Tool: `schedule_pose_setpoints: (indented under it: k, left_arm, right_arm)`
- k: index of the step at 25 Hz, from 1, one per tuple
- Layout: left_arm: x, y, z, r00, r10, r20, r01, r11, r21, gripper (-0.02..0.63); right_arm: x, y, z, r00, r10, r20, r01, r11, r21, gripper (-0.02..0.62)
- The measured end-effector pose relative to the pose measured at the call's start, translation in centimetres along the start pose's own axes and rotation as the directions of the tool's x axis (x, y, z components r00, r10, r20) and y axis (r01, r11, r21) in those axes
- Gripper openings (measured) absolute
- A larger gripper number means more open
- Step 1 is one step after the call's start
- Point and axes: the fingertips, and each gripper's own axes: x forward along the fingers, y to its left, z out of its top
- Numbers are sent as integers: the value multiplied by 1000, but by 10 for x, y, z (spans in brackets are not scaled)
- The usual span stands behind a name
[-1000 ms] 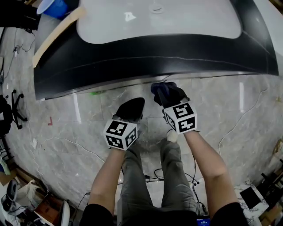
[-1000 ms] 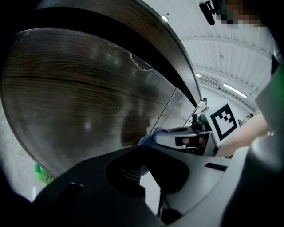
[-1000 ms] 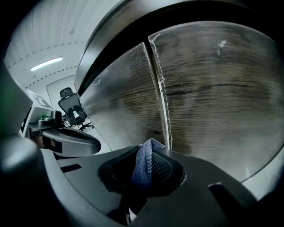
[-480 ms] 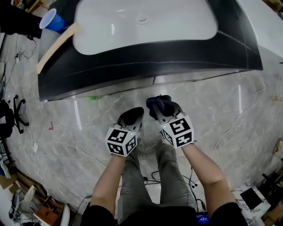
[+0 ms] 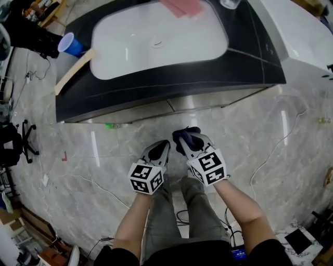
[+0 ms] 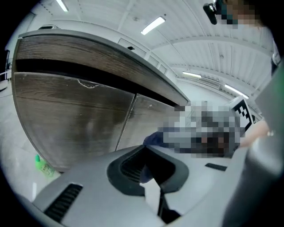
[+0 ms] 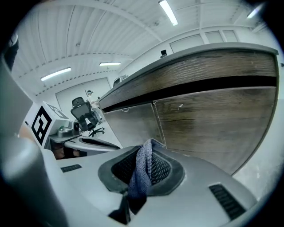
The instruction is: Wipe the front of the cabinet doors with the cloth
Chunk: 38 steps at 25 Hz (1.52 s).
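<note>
The cabinet doors (image 6: 84, 119) are wood-grain fronts under a black counter (image 5: 171, 78); a seam (image 6: 126, 119) runs between the two doors. In the right gripper view the doors (image 7: 213, 119) fill the right side. My right gripper (image 5: 183, 137) is shut on a dark blue cloth (image 5: 187, 133), and the cloth (image 7: 141, 170) hangs bunched between its jaws. It is held off the doors, above the marble floor. My left gripper (image 5: 162, 145) is beside it on the left, jaws together with nothing in them (image 6: 146, 153).
A white basin (image 5: 156, 36) is set in the counter, with a pink cloth (image 5: 182, 6) at its far rim. A blue cup (image 5: 70, 45) and a wooden plank (image 5: 75, 70) are at the counter's left. A green object (image 5: 110, 125) lies at the cabinet's foot. An office chair (image 5: 15, 140) stands far left.
Both grippers have drawn back from the cabinet front, the right one still holding the cloth. The head view has shifted, so the counter and basin now show further up and more fully.
</note>
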Motion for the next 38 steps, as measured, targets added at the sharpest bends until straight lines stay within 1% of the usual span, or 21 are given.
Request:
schedule_pose_setpoints:
  k: [5,9,13,16,20,25,30,34,38]
  left_arm:
    - [-8,-11,11,999,-21,28,21,1000,-8,8]
    - [-10,-2,15,999,-33,43,33,999,-11,8]
    - [-13,9,14,998,-52,47,53,998,-36,8]
    - [-20,23,15,997,-69,33,69,998,-9,8]
    - [-30,33,23,997,-67,47,67,998,4,8]
    - [-33,43,35,997,-39,73,39,999,-9,8]
    - [-24,42,43,995,6,95,-6,1000,0,8]
    - [-13,37,48,991,47,124,-44,999,-32,8]
    - [7,19,53,989,58,134,-52,997,-50,8]
  right_arm:
    - [-9,3,20,999,-19,38,18,1000,12,52]
    - [-3,11,30,998,-32,59,31,999,9,51]
    - [3,15,35,997,-61,53,61,998,-1,51]
    - [11,20,47,993,-90,78,89,996,12,51]
    - [16,19,64,987,-116,110,117,993,-3,52]
    - [23,7,85,980,-129,152,127,992,20,51]
    - [29,-14,92,978,-118,173,114,993,33,51]
    - [30,-29,95,981,-90,170,90,996,7,51]
    - [21,-50,94,985,-73,158,76,997,-14,51]
